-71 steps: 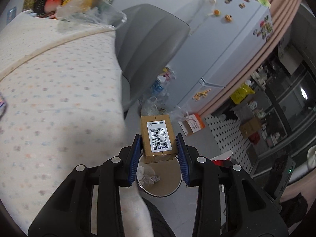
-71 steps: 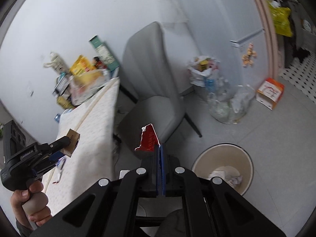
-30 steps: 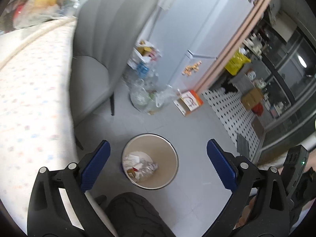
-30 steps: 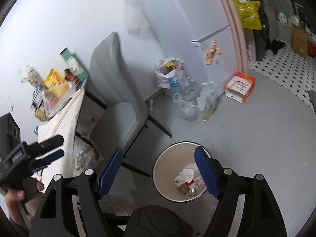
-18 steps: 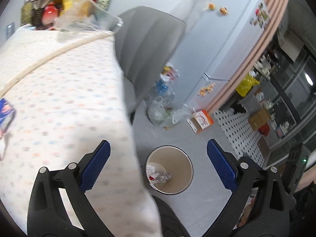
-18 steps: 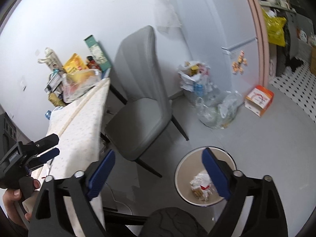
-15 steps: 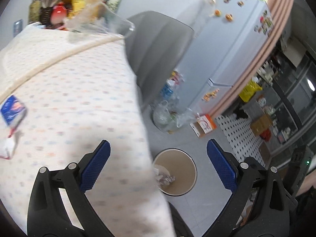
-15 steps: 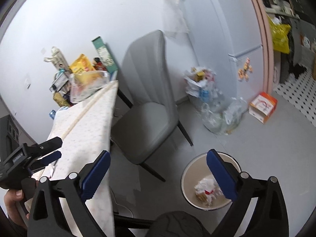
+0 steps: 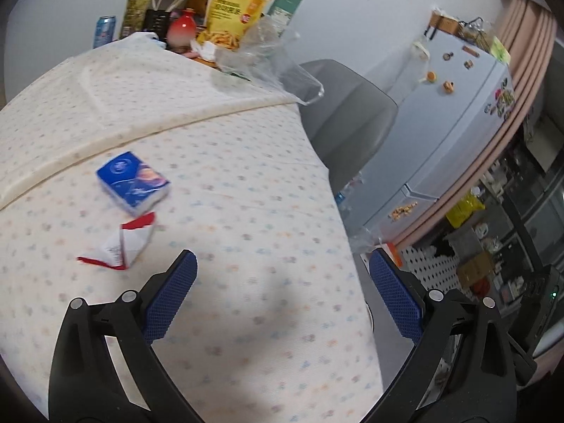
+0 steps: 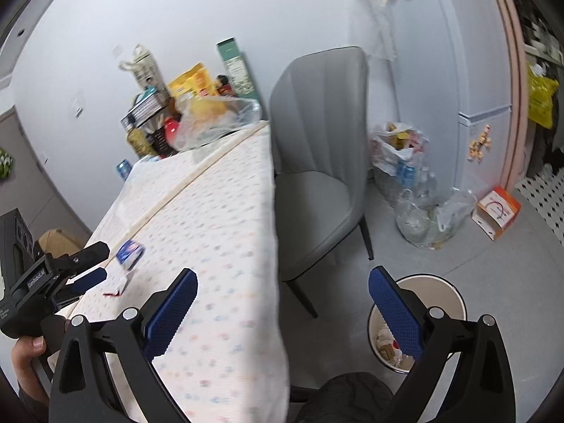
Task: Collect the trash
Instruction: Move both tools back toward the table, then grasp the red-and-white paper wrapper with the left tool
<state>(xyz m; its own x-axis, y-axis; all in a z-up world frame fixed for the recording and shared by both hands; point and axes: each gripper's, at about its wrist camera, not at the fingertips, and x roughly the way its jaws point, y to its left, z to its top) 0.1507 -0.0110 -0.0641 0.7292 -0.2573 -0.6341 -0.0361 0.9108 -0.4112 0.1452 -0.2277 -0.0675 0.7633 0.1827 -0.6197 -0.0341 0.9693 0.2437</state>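
One table [image 9: 246,183], under a dotted cream cloth, fills the left and centre of the left wrist view and the lower left of the right wrist view.

One fridge [image 9: 454,112], pale, upper right of the left view, with small magnets on its side.

One grey chair [image 10: 317,162], centre of the right view, just beside the table's far edge.

One bin [image 10: 454,292], round and cream, lower right of the right view, on the floor near the chair legs; crumpled trash lies inside.

Two clear bags of bottles and rubbish [image 10: 419,190], on the floor right of the chair, against the fridge.

One orange-and-white box [image 10: 497,211], on the floor at the right edge.

One heap of groceries [image 9: 211,24] at the table's far end, top centre of the left view: a yellow snack bag, a green carton, a red jar, a blue can, a clear plastic bag; an exact count is not possible.

Two grippers. Left gripper [image 9: 282,296], bottom of the left view, jaws spread wide and empty over the cloth; it also shows at the left edge of the right view, in a hand [image 10: 24,359]. Right gripper [image 10: 282,310], bottom of the right view, jaws fully apart, nothing between them.

One blue packet [image 9: 133,183], flat on the cloth, left of centre.

One torn red-and-white wrapper [image 9: 121,243], just below the packet, apart from the left gripper's pads.
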